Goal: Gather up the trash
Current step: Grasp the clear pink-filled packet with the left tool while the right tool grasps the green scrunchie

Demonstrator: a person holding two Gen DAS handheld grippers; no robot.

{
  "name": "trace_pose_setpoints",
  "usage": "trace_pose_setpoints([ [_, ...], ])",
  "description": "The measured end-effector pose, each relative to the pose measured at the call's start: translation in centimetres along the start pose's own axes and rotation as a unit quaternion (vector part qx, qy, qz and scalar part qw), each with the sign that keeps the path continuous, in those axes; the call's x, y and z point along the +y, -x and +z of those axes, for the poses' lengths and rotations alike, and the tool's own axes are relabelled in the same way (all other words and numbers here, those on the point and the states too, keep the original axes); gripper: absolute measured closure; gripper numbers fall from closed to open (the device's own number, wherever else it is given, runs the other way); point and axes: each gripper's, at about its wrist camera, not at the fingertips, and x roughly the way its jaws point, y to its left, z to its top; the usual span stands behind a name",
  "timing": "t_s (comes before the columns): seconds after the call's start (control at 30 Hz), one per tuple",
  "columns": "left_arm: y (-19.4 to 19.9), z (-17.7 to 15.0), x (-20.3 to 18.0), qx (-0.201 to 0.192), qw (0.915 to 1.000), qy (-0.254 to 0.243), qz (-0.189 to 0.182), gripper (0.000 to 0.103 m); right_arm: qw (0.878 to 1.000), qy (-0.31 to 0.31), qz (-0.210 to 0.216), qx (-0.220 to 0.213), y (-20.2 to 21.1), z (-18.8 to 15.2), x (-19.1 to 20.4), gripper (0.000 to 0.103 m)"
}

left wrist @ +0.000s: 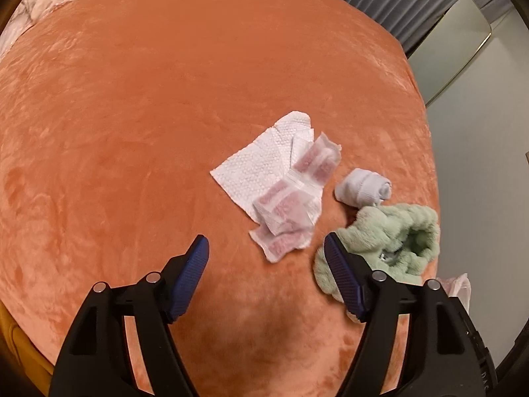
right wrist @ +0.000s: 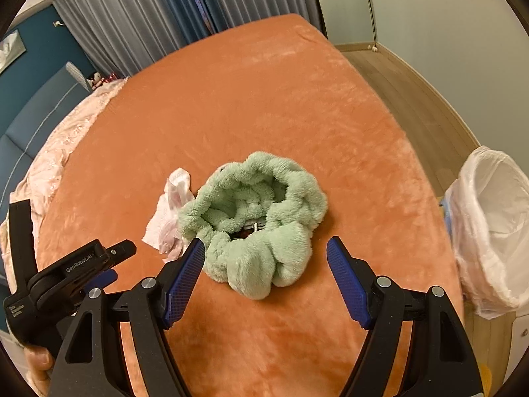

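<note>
Crumpled white embossed paper tissue with thin pinkish plastic wrappers (left wrist: 281,182) lies on the orange plush bed (left wrist: 148,115): light, limp, best pinched at a raised fold. Beside it, a fluffy green fabric item (right wrist: 258,225). Left tool (left wrist: 266,248) and right tool (right wrist: 266,248) both spread, empty. White-lined bin (right wrist: 492,231) stands at bedside
</note>
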Motion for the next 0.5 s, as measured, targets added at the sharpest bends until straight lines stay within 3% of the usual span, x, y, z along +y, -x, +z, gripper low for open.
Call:
trace_pose_setpoints([
  [0.13,-2.8,0.9,-0.6,0.020,0.9995,-0.022,0.002,0.036,1.000,0.007,-0.014,0.016,-2.3,-0.2,0.9,0.030],
  [0.37,-6.3,1.1,-1.3,0.056,0.9977,-0.038,-0.005,0.065,0.999,0.006,-0.031,0.042,-4.8,-0.6,1.2,0.031],
  [0.5,-6.8,0.6,-1.5,0.063,0.9969,-0.047,-0.004,0.081,0.998,0.007,-0.030,0.055,-5.8,-1.5,1.0,0.037],
])
